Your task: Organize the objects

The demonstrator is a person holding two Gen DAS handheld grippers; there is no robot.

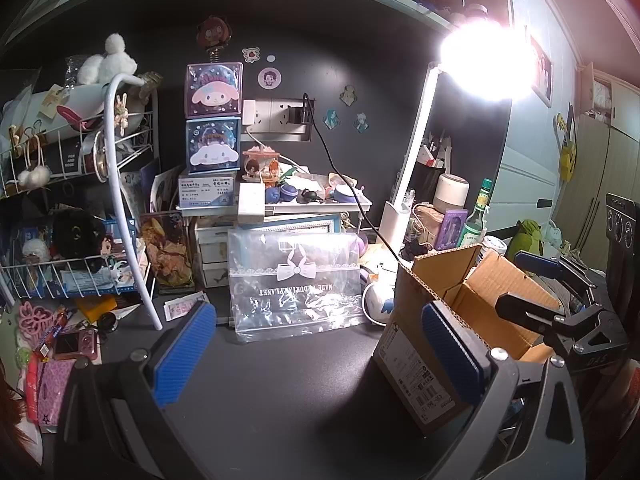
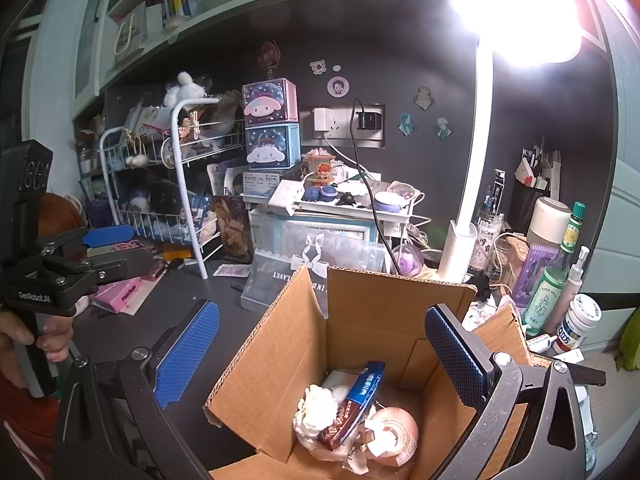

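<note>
An open cardboard box (image 2: 360,320) stands on the dark desk (image 1: 288,380). Inside it lie a snack packet (image 2: 354,400), a white frilly piece (image 2: 316,408) and a roll of tape (image 2: 396,432). My right gripper (image 2: 322,354) hangs open over the box mouth, holding nothing; it also shows above the box (image 1: 476,304) as the right gripper (image 1: 524,286). My left gripper (image 1: 318,354) is open and empty over bare desk left of the box. It faces a clear zip bag (image 1: 296,280) with a bow print.
A white wire rack (image 1: 80,200) full of toys stands at the left, with a pink camera (image 1: 76,344) in front. Stacked character boxes (image 1: 214,120) and a cluttered tray (image 1: 312,196) sit behind. A lit desk lamp (image 1: 404,184) and bottles (image 2: 556,280) crowd the right.
</note>
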